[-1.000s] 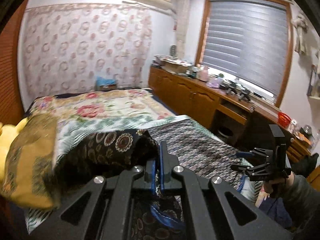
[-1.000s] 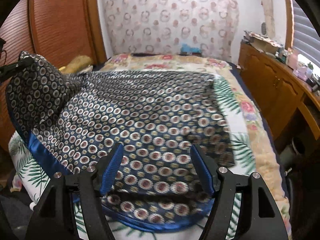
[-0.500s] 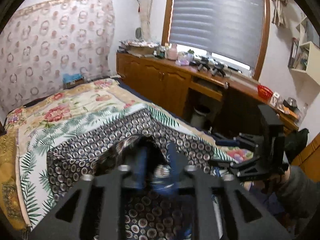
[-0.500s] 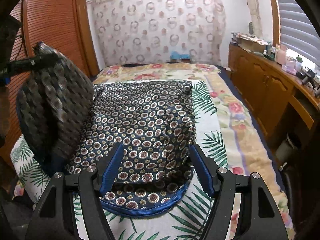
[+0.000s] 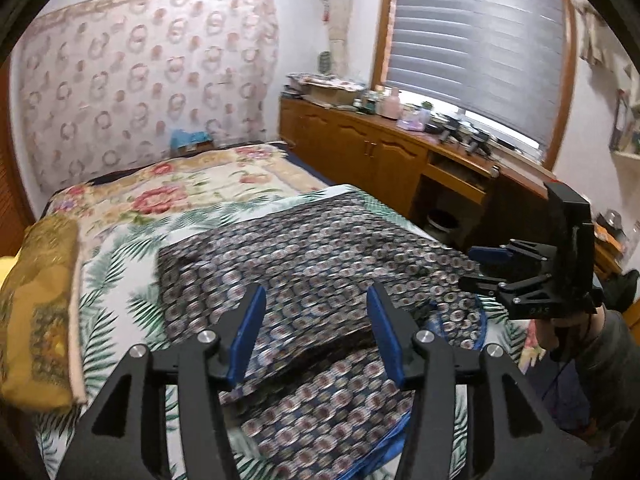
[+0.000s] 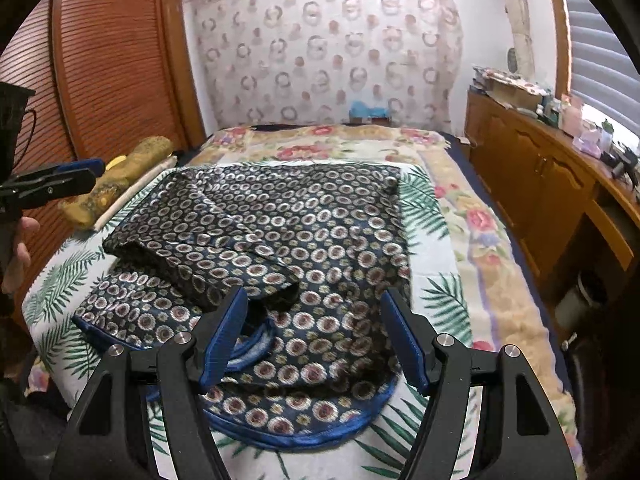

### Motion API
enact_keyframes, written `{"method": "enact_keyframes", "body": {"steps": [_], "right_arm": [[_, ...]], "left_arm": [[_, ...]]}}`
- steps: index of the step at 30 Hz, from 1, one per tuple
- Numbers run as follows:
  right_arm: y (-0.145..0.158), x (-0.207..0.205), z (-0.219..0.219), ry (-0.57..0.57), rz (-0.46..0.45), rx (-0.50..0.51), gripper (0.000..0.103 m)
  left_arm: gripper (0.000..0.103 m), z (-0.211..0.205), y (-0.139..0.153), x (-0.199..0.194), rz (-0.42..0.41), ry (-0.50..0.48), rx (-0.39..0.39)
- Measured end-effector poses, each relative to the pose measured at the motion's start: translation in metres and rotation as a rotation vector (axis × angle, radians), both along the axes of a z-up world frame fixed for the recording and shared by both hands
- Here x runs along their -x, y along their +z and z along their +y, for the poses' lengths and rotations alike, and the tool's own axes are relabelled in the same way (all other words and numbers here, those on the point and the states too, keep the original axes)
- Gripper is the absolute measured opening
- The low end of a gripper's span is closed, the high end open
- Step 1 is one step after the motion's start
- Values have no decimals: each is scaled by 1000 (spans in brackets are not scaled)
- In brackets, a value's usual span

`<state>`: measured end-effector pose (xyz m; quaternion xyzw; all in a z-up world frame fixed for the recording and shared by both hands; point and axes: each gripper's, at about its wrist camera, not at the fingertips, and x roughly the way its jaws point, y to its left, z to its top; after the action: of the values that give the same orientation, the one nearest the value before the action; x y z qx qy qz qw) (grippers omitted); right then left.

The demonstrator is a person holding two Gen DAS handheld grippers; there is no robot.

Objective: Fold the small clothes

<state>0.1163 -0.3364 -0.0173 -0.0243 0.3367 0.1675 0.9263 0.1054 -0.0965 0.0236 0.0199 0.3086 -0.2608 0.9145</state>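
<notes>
A dark navy garment with a ring pattern and blue trim (image 6: 304, 240) lies on the bed, its left part folded over onto the middle; it also shows in the left wrist view (image 5: 320, 264). My left gripper (image 5: 316, 320) is open and empty above the garment's near edge. My right gripper (image 6: 316, 332) is open and empty above the garment's blue-trimmed hem. Each gripper shows in the other's view: the right one (image 5: 520, 276) at the right, the left one (image 6: 60, 180) at the far left.
The bed (image 6: 460, 240) has a palm-leaf sheet and a floral blanket. A yellow-gold pillow (image 5: 36, 312) lies at the bed's left side. Wooden cabinets (image 6: 540, 176) with clutter run along the right under the window. A wooden wardrobe (image 6: 100, 60) stands at the left.
My left gripper carried the garment's side across, opened and let it drop folded onto the rest. My right gripper stayed open over the hem.
</notes>
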Motion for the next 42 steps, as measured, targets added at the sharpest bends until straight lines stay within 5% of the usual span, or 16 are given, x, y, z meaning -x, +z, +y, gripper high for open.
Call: {"method": "enact_keyframes", "body": {"steps": [16, 35, 37, 42], "right_arm": [[-11, -32, 94, 187, 36, 63, 71], [-58, -63, 184, 374, 122, 288, 69], [-61, -68, 184, 383, 126, 305, 61], [-56, -70, 182, 412, 99, 285, 14]], "left_arm": [[51, 90, -34, 21, 0, 219, -35], [51, 110, -55, 32, 28, 248, 4], [51, 109, -55, 32, 30, 245, 4], [51, 105, -57, 33, 35, 236, 2]]}}
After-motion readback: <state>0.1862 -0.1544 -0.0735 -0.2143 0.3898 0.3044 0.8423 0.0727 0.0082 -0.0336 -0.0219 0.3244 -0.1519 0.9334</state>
